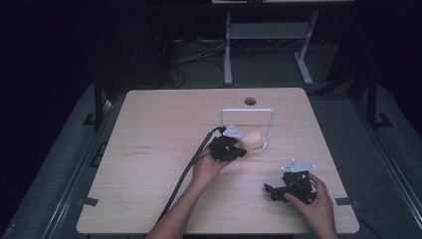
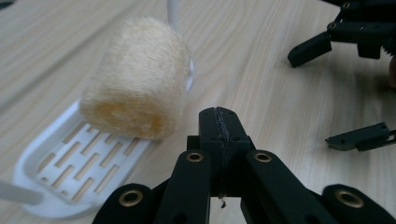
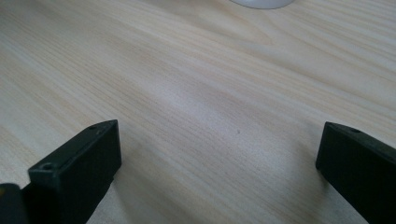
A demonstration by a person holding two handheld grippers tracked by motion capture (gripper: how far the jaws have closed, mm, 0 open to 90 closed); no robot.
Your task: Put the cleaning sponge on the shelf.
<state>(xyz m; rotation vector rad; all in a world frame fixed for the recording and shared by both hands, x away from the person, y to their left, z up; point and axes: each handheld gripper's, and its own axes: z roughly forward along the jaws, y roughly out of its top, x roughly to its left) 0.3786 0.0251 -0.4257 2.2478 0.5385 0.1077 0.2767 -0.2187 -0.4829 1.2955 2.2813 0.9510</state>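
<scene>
Unlabelled beige loofah roll (image 2: 137,77) rests on a white rack (image 2: 79,170); left gripper (image 2: 218,122) pressed together, right gripper (image 3: 219,154) spread.

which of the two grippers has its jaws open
The right gripper, low on the table: its jaws stand wide apart over bare wood. The left gripper, beside the sponge on the white rack, has its jaws pressed together.

A dim lab: bare wooden table (image 1: 164,129), cables on grey floor (image 1: 199,57), a metal stand's legs (image 1: 228,55) beyond its far edge.
</scene>
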